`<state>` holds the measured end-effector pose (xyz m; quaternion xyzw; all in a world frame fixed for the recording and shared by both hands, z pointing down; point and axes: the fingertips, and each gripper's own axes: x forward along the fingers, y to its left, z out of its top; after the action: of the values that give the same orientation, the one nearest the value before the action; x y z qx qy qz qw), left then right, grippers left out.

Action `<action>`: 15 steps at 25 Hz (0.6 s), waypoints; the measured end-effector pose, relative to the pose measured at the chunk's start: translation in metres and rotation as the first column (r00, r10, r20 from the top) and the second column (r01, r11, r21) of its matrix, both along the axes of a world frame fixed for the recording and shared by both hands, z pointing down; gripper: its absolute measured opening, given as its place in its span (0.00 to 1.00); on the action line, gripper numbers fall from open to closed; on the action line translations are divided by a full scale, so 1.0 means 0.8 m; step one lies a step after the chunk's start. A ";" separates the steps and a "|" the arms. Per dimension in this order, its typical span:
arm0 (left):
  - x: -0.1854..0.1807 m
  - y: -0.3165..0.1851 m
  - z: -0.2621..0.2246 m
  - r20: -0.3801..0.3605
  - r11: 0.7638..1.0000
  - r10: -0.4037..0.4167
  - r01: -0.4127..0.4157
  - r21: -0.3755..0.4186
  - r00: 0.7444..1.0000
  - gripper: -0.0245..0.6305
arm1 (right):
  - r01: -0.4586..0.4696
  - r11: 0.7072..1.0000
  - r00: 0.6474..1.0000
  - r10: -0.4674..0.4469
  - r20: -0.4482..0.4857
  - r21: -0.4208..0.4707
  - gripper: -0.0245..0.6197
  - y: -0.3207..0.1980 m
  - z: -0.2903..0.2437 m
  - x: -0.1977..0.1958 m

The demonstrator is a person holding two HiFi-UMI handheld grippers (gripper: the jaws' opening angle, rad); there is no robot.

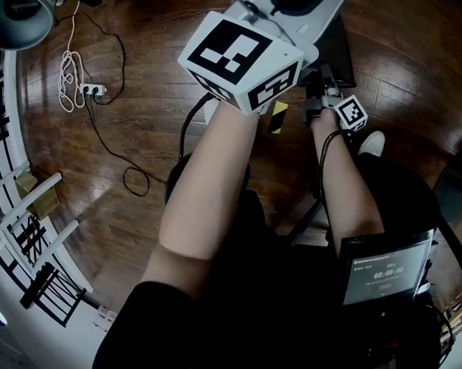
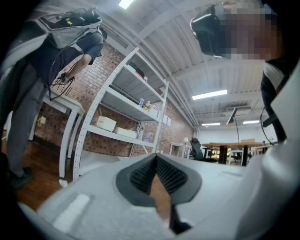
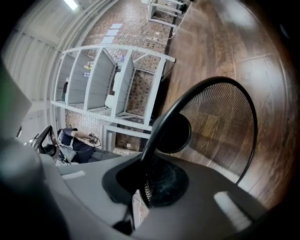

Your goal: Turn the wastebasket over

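The wastebasket (image 3: 220, 126) is black wire mesh, tilted over the wood floor, with its round bottom facing me in the right gripper view. My right gripper (image 3: 147, 176) is shut on its thick black rim (image 3: 164, 126), which runs between the pads. In the head view the right gripper (image 1: 319, 101) sits past my right forearm, and the dark shape beyond it (image 1: 336, 55) appears to be the basket. The left gripper (image 2: 156, 161) points level at a room with nothing between its shut pads. Its marker cube (image 1: 238, 59) is high in the head view, away from the basket.
A power strip with a coiled white cable (image 1: 76, 79) and a black cable (image 1: 132, 176) lie on the floor to the left. White racking (image 1: 20, 217) stands at the far left. A white shoe (image 1: 372, 142) is near the right gripper. Another person (image 2: 42, 70) stands beside white shelving (image 2: 122, 108).
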<state>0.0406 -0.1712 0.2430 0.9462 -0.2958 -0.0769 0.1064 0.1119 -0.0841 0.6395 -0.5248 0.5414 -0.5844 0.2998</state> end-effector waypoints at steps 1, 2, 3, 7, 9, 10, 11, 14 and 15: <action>-0.001 -0.001 -0.001 0.000 1.000 -0.002 0.002 0.001 1.000 0.04 | 0.021 1.000 1.000 -0.021 -0.018 0.000 0.05 -0.003 -0.005 0.006; -0.002 -0.001 -0.002 0.001 1.000 -0.002 0.002 0.004 1.000 0.04 | 0.048 0.999 0.998 -0.048 -0.040 -0.004 0.05 -0.005 -0.011 0.011; -0.002 0.000 -0.003 0.002 1.000 -0.002 0.002 0.006 1.000 0.04 | 0.082 0.997 0.994 -0.083 -0.069 -0.009 0.05 -0.008 -0.018 0.015; -0.012 -0.001 -0.006 0.006 1.000 -0.014 0.014 0.012 1.000 0.04 | 0.349 0.937 0.899 -0.325 -0.292 0.031 0.05 -0.031 -0.060 0.022; -0.018 -0.003 -0.008 0.002 1.000 -0.023 0.023 0.014 1.000 0.04 | 0.477 0.878 0.809 -0.428 -0.403 0.024 0.05 -0.039 -0.074 0.030; -0.020 -0.002 -0.008 0.000 1.000 -0.026 0.026 0.014 1.000 0.04 | 0.523 0.852 0.770 -0.469 -0.434 0.007 0.05 -0.040 -0.078 0.034; -0.022 -0.001 -0.009 0.000 0.999 -0.028 0.028 0.015 1.000 0.04 | 0.564 0.826 0.730 -0.508 -0.457 -0.016 0.05 -0.040 -0.082 0.037; -0.027 0.001 -0.007 -0.002 0.999 -0.034 0.034 0.018 0.999 0.04 | 0.683 0.723 0.585 -0.626 -0.515 -0.103 0.05 -0.039 -0.084 0.043; -0.028 0.001 -0.006 -0.003 0.999 -0.038 0.038 0.018 0.999 0.04 | 0.719 0.681 0.526 -0.663 -0.533 -0.138 0.05 -0.039 -0.083 0.043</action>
<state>0.0180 -0.1704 0.2382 0.9413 -0.3127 -0.0828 0.0968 0.1459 -0.1157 0.5732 -0.3939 0.7939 -0.4528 -0.0975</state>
